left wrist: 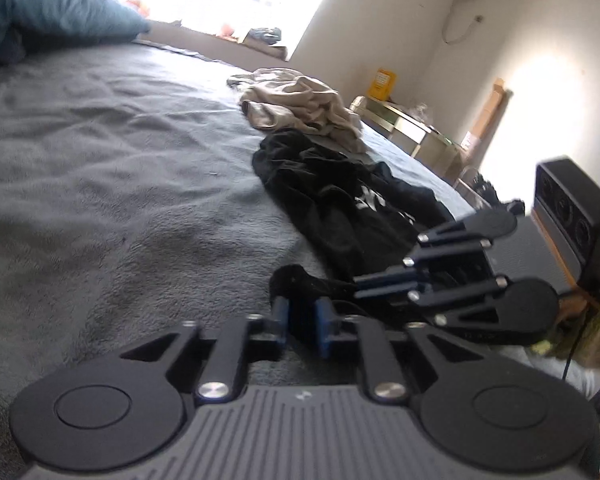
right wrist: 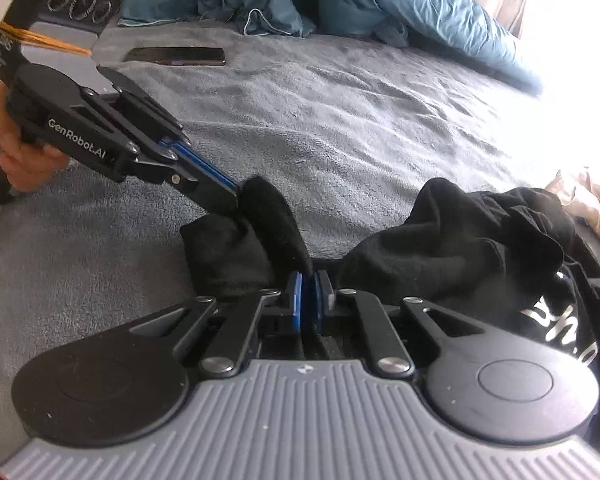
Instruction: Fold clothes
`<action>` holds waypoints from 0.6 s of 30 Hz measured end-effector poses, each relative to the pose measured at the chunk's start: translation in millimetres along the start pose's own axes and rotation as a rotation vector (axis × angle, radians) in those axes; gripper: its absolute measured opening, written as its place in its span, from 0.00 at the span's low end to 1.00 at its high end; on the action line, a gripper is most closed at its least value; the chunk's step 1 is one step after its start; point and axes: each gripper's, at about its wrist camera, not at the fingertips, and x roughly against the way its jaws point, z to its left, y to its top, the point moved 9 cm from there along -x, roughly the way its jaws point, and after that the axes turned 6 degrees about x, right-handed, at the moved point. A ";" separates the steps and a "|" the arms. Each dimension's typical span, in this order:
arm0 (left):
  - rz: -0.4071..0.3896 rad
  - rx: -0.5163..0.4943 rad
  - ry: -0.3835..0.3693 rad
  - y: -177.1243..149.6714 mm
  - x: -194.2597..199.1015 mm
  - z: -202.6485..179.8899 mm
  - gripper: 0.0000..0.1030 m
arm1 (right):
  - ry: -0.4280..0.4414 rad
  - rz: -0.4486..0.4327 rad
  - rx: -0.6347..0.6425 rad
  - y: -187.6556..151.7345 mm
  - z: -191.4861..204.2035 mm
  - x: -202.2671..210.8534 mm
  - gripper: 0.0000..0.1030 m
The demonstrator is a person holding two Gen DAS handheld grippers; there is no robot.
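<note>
The left gripper point(right wrist: 230, 196) and right gripper point(right wrist: 309, 300) are each clamped on the same small black garment point(right wrist: 240, 240), which lies on the grey blanket point(right wrist: 340, 128) just beside a crumpled black printed T-shirt point(left wrist: 340, 200); a beige garment point(left wrist: 300, 104) lies beyond it.

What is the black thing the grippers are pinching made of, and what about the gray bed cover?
The black garment looks like soft, matte knit fabric, perhaps cotton: it droops and creases where the left gripper and right gripper pinch it. The gray bed cover looks like fuzzy fleece or plush, since its surface shows a short, ruffled nap. Exact fibres cannot be told.
</note>
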 end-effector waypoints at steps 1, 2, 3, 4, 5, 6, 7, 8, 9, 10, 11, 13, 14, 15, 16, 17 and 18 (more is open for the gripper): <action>-0.002 0.024 -0.014 1.9 -0.7 2.1 0.40 | 0.002 -0.004 -0.006 -0.3 -0.8 -0.3 0.06; -0.005 0.046 -0.028 3.9 -1.7 3.6 0.46 | 0.004 -0.006 -0.010 -0.7 -1.2 -0.6 0.06; 0.003 0.063 -0.039 5.3 -4.4 4.8 0.48 | 0.005 -0.007 -0.015 -1.2 -1.6 -0.9 0.06; 0.014 0.078 -0.049 6.5 -7.4 5.9 0.49 | 0.007 -0.009 -0.020 -1.7 -2.0 -1.2 0.06; 0.029 0.094 -0.050 7.1 -12.0 7.7 0.49 | 0.009 -0.011 -0.024 -2.2 -2.4 -1.4 0.06; 0.043 0.107 -0.048 7.4 -16.5 8.7 0.48 | 0.009 -0.013 -0.028 -2.5 -2.6 -1.3 0.06; 0.057 0.117 -0.050 7.5 -21.3 9.4 0.48 | 0.011 -0.016 -0.033 -2.7 -2.8 -1.3 0.06; 0.070 0.127 -0.053 7.5 -26.3 10.1 0.45 | 0.011 -0.018 -0.038 -2.9 -3.2 -1.3 0.06; 0.080 0.137 -0.056 7.5 -30.5 10.3 0.42 | 0.012 -0.020 -0.044 -3.2 -3.6 -1.3 0.06; 0.087 0.150 -0.059 8.0 -34.2 10.5 0.39 | 0.012 -0.023 -0.049 -3.4 -4.0 -1.3 0.06; 0.090 0.165 -0.064 8.1 -37.0 10.5 0.33 | 0.012 -0.025 -0.053 -3.8 -4.2 -1.6 0.06; 0.094 0.193 -0.068 7.4 -41.6 10.4 0.15 | 0.010 -0.030 -0.062 -4.6 -4.4 -2.2 0.06; 0.096 0.203 -0.065 6.5 -43.5 10.4 0.08 | 0.009 -0.033 -0.066 -4.9 -4.6 -2.4 0.07; 0.086 0.206 -0.057 6.2 -43.4 9.8 0.08 | 0.005 -0.037 -0.075 -4.9 -5.5 -2.0 0.08; 0.074 0.203 -0.048 6.4 -42.2 8.3 0.07 | 0.001 -0.041 -0.084 -5.0 -6.5 -1.3 0.09; 0.062 0.197 -0.042 6.8 -40.2 6.1 0.07 | -0.009 -0.052 -0.099 -5.3 -8.4 2.4 0.13; 0.048 0.189 -0.036 7.0 -37.2 3.4 0.07 | -0.021 -0.064 -0.115 -5.7 -10.3 6.8 0.16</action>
